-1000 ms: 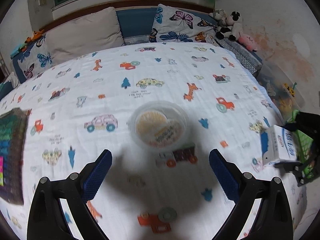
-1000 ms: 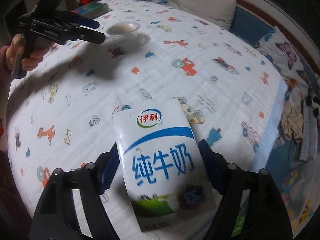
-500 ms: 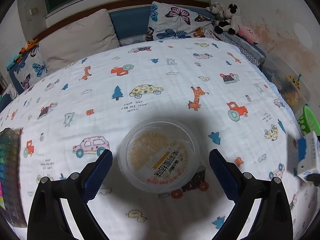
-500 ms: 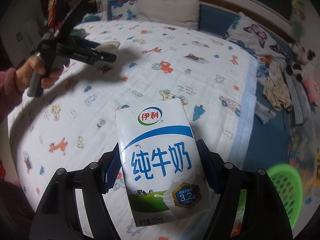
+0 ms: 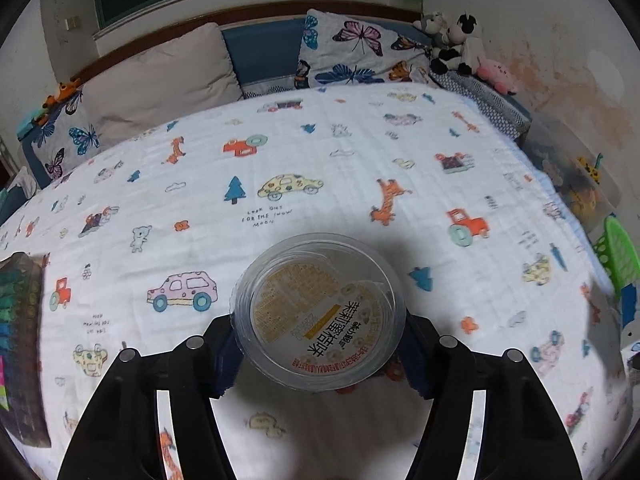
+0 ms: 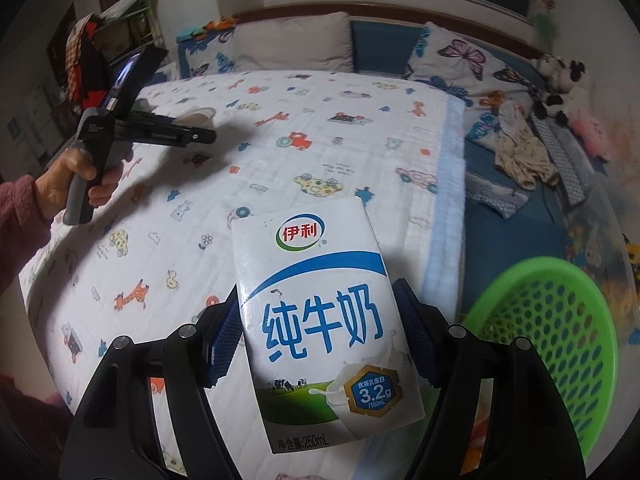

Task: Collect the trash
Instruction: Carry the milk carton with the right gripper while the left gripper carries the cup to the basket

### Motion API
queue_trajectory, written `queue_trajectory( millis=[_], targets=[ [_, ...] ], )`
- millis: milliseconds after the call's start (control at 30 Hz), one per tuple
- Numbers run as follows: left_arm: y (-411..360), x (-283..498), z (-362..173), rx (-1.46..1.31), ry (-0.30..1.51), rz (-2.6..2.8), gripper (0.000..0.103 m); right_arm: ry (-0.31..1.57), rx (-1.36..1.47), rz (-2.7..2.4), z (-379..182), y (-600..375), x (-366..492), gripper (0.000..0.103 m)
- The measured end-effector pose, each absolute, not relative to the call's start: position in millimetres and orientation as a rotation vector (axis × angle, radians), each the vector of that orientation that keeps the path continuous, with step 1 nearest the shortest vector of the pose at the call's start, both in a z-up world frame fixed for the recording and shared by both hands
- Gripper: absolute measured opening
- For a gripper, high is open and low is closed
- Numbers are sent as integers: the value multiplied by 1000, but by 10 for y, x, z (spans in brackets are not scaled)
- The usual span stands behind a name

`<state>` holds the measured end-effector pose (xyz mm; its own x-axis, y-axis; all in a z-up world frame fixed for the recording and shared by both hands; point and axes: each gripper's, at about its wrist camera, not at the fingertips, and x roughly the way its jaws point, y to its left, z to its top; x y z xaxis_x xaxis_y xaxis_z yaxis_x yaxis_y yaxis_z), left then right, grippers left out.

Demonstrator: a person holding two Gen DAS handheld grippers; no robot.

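Bedroom light is dim, and a bed (image 5: 320,152) with a cartoon-print sheet carries everything here. Nearest in the right wrist view, the right gripper (image 6: 316,340) clamps a milk carton (image 6: 320,320) between its blue pads, held up off the sheet over the bed's right edge. Just beyond that edge, low at the right, stands a green basket (image 6: 552,332), open and near the carton.

In the left wrist view, the left gripper (image 5: 320,344) has just been closing, and its pads now sit against both sides of a clear plastic cup (image 5: 320,308) with a printed lid. The cup lies near the middle of the bed, toward the foot edge; I cannot tell whether it has left the sheet. From the right wrist view, a hand (image 6: 76,172) in a pink sleeve holds that gripper over the far left side of the bed.

Judging by this, both pieces of trash are gripped and the carrying step is in hand. Next, the carton needs swinging over the basket and releasing; the cup needs lifting and bringing across the bed to the same basket. Pillows (image 5: 160,76) line the head edge.
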<state>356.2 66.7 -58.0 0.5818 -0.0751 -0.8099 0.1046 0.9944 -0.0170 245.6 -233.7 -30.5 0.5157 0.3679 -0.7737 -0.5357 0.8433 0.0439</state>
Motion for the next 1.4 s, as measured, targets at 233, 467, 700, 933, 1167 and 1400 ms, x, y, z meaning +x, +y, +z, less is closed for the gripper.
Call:
queue_trajectory(
  millis=[233, 467, 700, 933, 1167, 1400],
  targets=[
    [414, 3311, -328, 58, 903, -155, 63, 866, -165, 478, -259, -2525, 2298, 71],
    [51, 3077, -156, 70, 881, -232, 63, 850, -138, 404, -199, -2747, 2141, 71],
    [-342, 2917, -57, 102, 869, -297, 61, 852, -86, 302, -210, -3104, 2093, 71],
    [-691, 2833, -35, 125, 871, -354, 57, 868, -22, 201, -276, -3495, 2095, 71],
    [-1008, 2778, 29, 139, 861, -410, 57, 877, 58, 101, -340, -3867, 2137, 71],
    [-1344, 2732, 108, 146, 848, -478, 57, 870, 108, -3, -407, -4165, 2174, 73]
  ],
)
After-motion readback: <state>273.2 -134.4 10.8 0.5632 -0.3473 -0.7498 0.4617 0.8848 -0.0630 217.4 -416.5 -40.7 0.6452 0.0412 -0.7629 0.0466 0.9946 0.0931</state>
